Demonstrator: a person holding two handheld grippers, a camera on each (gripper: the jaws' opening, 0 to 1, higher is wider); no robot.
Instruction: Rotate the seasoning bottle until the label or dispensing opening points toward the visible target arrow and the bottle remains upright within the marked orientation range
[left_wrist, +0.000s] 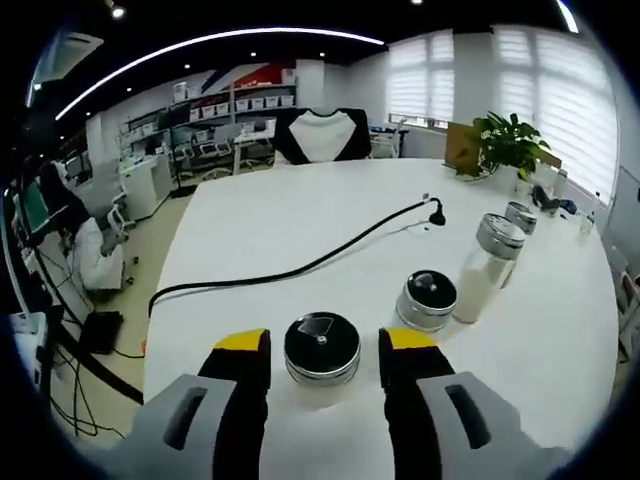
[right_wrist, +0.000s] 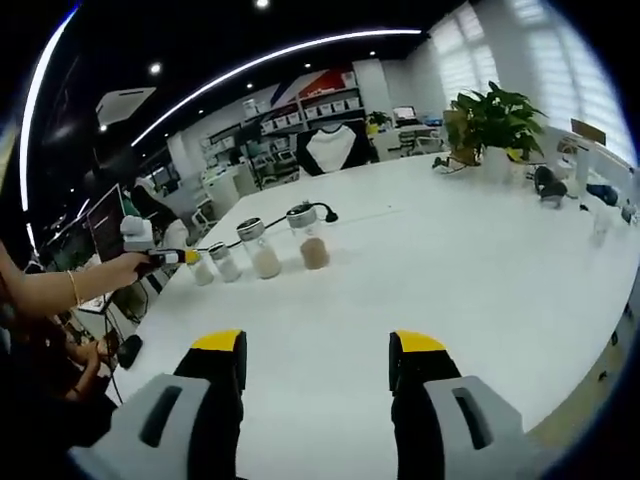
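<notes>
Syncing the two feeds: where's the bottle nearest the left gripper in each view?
Left gripper view: nearest bottle low centre, between the left gripper jaws.
Right gripper view: far left end of the bottle row, at the other gripper's tip.
Shared landmark: potted plant at the table's far edge.

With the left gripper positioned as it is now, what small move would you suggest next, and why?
Probably close the left gripper on the nearest seasoning bottle: its open jaws already flank the bottle's lid, and the bottle stands upright, ready to be turned.
</notes>
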